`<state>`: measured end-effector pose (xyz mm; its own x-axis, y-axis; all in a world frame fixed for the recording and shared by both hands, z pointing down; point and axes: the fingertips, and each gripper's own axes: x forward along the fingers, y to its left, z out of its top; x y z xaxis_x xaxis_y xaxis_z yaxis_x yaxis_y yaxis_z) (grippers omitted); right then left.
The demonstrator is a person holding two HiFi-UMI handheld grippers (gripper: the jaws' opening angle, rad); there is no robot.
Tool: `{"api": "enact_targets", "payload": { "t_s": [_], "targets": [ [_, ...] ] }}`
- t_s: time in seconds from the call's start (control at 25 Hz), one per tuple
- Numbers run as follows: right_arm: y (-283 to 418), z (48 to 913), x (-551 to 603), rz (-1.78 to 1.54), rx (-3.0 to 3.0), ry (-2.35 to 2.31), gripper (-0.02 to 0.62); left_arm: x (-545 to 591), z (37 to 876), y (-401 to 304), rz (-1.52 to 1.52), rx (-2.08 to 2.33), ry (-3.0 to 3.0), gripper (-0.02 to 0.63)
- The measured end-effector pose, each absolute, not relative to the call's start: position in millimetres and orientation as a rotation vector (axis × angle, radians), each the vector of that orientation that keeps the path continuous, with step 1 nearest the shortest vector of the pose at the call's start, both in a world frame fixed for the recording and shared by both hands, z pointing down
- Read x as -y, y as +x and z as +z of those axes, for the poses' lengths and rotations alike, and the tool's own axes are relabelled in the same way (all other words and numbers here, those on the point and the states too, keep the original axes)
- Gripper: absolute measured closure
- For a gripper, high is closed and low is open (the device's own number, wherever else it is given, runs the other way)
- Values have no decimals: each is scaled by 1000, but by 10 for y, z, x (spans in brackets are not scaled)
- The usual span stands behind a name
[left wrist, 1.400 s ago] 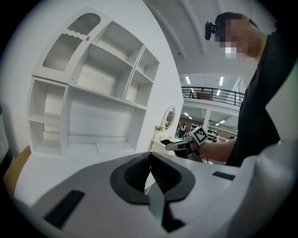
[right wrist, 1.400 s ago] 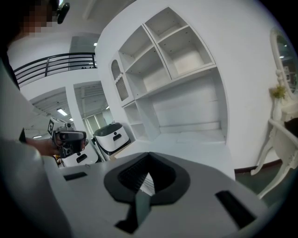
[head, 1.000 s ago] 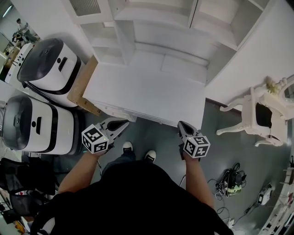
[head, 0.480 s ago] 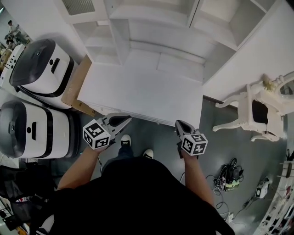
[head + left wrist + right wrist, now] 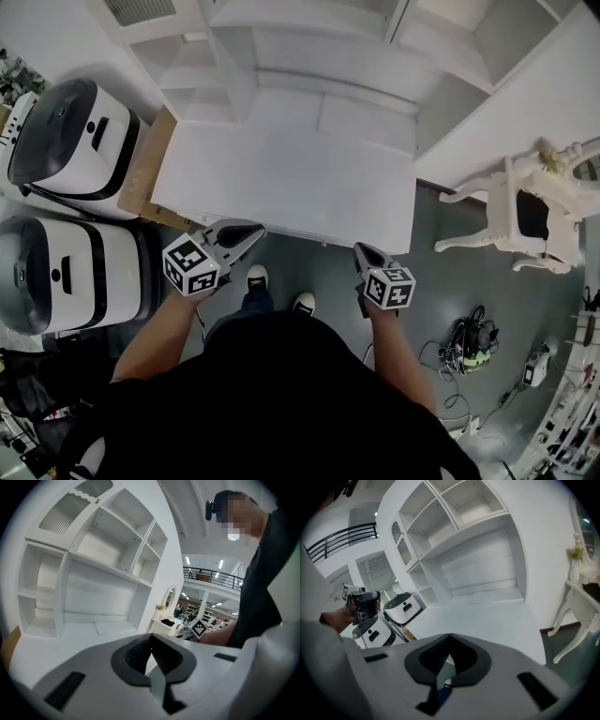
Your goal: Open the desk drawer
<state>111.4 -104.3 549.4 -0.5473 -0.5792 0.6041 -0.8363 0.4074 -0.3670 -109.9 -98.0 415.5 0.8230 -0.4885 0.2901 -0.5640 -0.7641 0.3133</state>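
Note:
The white desk (image 5: 281,178) with its shelf hutch fills the middle of the head view. Its front edge (image 5: 309,236) runs just ahead of both grippers, and the drawer front below that edge is hidden from above. My left gripper (image 5: 251,231) is shut and empty, its tip at the desk's front left corner. My right gripper (image 5: 359,249) is shut and empty too, just in front of the front edge near the right corner. In the left gripper view the closed left gripper (image 5: 151,637) points over the desk top (image 5: 70,639). The right gripper (image 5: 450,637) looks across the desk (image 5: 497,616).
Two white-and-black machines (image 5: 66,131) (image 5: 56,267) stand left of the desk, with a cardboard panel (image 5: 141,178) against its side. A white chair (image 5: 530,211) stands at the right. Cables (image 5: 469,347) lie on the grey floor. The person's shoes (image 5: 258,277) are under the desk front.
Both grippers stayed shut. The left one shifted a little along the desk's front corner, and the right one sank slightly in front of the desk edge.

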Motion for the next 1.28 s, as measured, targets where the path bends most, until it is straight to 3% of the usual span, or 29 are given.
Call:
{"api": "enact_targets", "payload": {
  "t_s": [0.52, 1.28],
  "targets": [
    [1025, 6465, 965, 1047, 2102, 1196, 591, 1098, 4395, -1364, 292, 784, 2556, 597],
    [878, 7634, 959, 1082, 1892, 1058, 521, 1456, 4661, -1639, 340, 758, 2487, 597]
  ]
}}
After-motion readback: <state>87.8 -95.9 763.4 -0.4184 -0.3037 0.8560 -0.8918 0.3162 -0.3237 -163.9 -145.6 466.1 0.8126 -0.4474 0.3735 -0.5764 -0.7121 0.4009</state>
